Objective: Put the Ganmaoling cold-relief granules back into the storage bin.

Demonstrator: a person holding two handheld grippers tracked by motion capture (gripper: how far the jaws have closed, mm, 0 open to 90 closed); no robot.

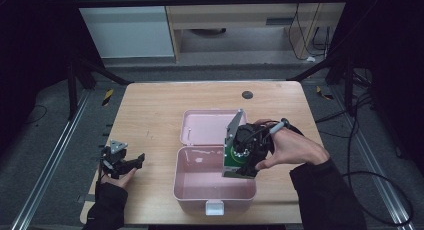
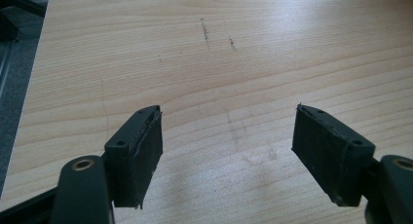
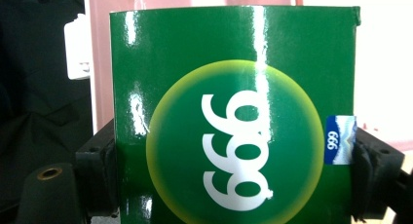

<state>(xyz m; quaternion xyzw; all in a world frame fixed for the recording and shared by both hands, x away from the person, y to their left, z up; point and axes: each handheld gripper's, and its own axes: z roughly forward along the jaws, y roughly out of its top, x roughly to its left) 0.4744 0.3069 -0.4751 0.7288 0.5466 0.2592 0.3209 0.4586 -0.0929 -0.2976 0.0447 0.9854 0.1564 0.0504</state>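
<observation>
An open pink box [image 1: 176, 176] stands mid-table with its lid [image 1: 205, 127] laid back. My right gripper [image 1: 241, 169] is shut on a glossy green carton [image 1: 231, 161] printed with white digits, held upright over the right part of the box's inside. In the right gripper view the carton [image 3: 234, 63] sits clamped between both jaws of the right gripper [image 3: 234, 160], with the pink box [image 3: 102, 48] behind it. My left gripper [image 1: 138, 161] rests open near the table's left edge; its own view shows the left gripper [image 2: 226, 151] with bare wood between the jaws.
The wooden table [image 1: 150, 110] has a small black disc [image 1: 247, 94] near its far edge. A white latch [image 1: 214, 207] sticks out of the box's front wall. Cables trail on the floor to the right.
</observation>
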